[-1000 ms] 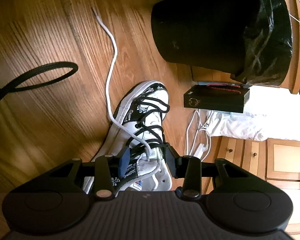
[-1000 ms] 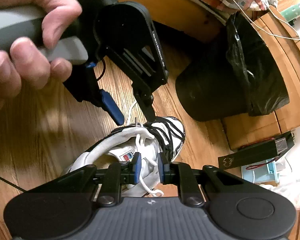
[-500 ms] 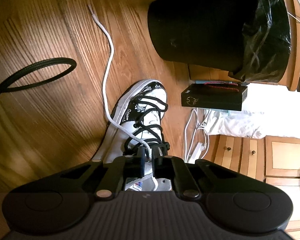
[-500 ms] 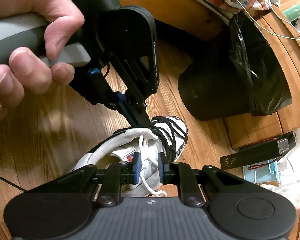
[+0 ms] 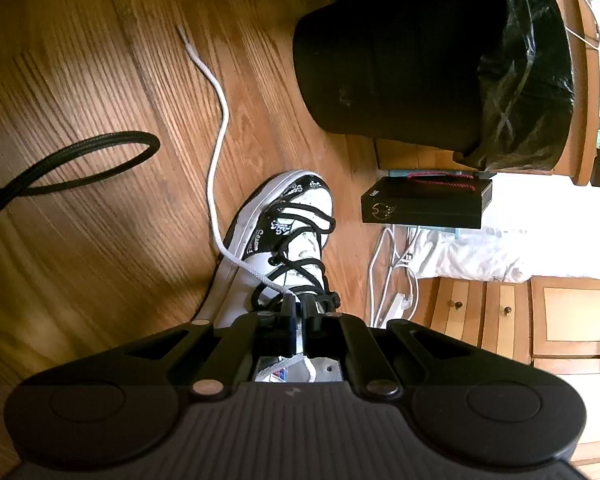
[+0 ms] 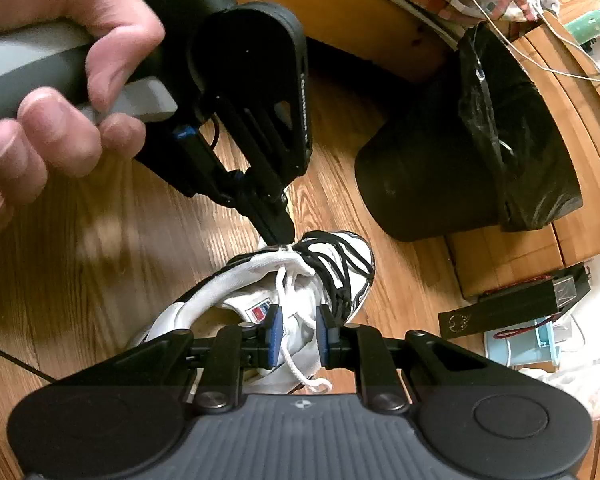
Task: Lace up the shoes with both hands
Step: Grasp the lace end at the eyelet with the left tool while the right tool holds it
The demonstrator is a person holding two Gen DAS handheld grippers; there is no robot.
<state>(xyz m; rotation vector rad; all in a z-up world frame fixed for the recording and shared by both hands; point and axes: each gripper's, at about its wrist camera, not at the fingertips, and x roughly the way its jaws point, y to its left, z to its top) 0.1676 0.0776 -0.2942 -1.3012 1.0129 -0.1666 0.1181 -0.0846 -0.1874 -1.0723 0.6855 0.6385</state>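
Our left gripper has clamped together on the white lace to pull it, while the right gripper, jaws apart, straddles the shoe.

Your left wrist camera sits just behind the left tongs and looks steeply down along them, close over the shoe, whose toe points away toward the bin. Your right wrist camera sits behind the right tongs and looks down more steeply still, from the shoe's heel end, near enough that the shoe runs under the tongs. Both views share the shoe, the wooden floor, the bin and the black box (at the right edge in each). Only the right view takes in your left hand and the left tongs from outside.
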